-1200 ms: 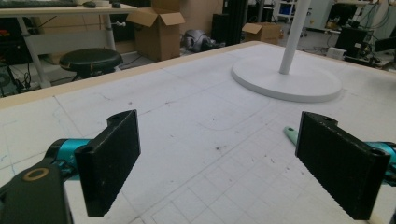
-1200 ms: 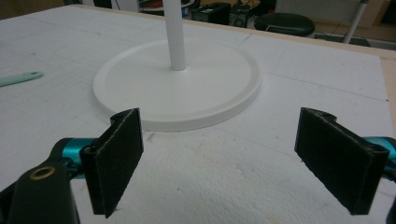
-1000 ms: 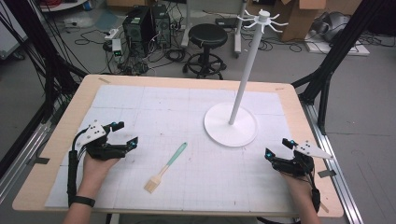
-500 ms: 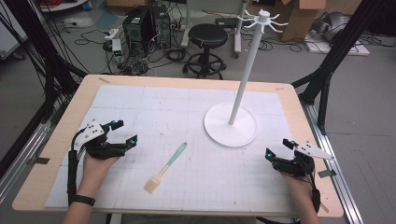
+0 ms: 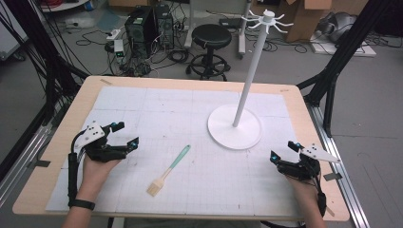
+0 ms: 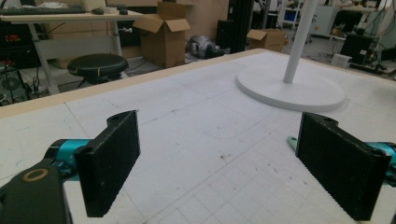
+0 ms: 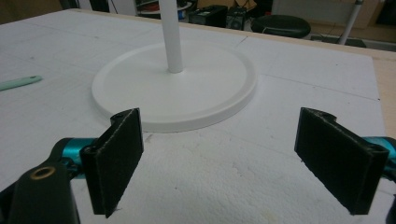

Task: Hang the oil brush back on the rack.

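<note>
Pastry brush looked light, handle stiff; grab mid-handle, not the soft bristles. Left gripper and right gripper both spread, empty.

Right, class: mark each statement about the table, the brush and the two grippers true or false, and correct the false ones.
1. The left gripper holds the brush. False: its jaws are open and empty, and the brush lies on the mat apart from it.
2. The right gripper is open. True.
3. The brush's bristles point toward the white stand. False: the green handle end points that way.
4. The stand's round base rests on the mat. True.
5. The brush hangs from the stand's hooks. False: it lies flat.
</note>
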The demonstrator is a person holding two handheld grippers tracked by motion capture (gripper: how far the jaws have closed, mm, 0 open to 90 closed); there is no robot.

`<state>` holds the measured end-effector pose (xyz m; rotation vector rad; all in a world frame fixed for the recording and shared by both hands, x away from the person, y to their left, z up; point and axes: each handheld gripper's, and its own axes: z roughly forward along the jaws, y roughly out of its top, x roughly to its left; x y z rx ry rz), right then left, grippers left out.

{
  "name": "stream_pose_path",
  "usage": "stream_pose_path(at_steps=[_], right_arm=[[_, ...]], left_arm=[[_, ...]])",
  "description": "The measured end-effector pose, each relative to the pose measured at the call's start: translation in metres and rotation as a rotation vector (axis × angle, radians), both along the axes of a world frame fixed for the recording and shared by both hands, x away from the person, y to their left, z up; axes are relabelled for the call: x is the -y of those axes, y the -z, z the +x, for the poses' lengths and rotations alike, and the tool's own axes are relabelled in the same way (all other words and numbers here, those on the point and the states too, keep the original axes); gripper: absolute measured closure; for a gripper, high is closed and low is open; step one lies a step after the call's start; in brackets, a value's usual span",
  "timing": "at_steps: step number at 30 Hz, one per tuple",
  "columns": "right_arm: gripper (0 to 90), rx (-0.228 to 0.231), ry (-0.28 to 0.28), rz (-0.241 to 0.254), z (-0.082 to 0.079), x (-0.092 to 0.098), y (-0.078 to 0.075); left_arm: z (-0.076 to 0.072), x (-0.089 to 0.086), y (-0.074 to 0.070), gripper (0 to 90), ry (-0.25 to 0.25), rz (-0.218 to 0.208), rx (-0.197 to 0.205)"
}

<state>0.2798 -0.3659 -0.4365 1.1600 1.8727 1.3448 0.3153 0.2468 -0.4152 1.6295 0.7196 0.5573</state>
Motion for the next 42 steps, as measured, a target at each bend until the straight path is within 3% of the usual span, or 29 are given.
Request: stream_pose_path(at_steps=[14, 19, 22, 27, 31, 35, 42], right_arm=[[14.9, 0.002, -0.007, -0.004, 0.001, 0.001, 0.000], [14.8, 0.007, -0.006, -0.005, 0.002, 0.001, 0.000], [14.8, 0.003, -0.003, 0.004, 0.002, 0.003, 0.000], [14.9, 0.005, -0.009, -0.002, 0.003, 0.002, 0.001], [14.9, 0.008, -0.012, -0.003, 0.004, 0.001, 0.001], [14.9, 0.009, -0.011, 0.001, 0.003, 0.002, 0.000], [14.9, 0.006, -0.008, 0.002, 0.002, 0.002, 0.000]], left_arm=[[-0.002, 0.001, -0.003, 14.3, 0.004, 0.036, -0.018], [-0.003, 0.004, -0.004, 14.4, 0.011, 0.031, -0.038], [-0.004, 0.009, -0.006, 14.4, 0.020, 0.047, -0.046], [-0.007, 0.018, -0.010, 14.5, 0.039, 0.030, -0.079], [-0.008, 0.030, -0.014, 14.5, 0.054, 0.046, -0.117], [-0.008, 0.041, -0.016, 14.5, 0.072, 0.066, -0.127], [-0.009, 0.059, -0.018, 14.8, 0.071, 0.081, -0.174]])
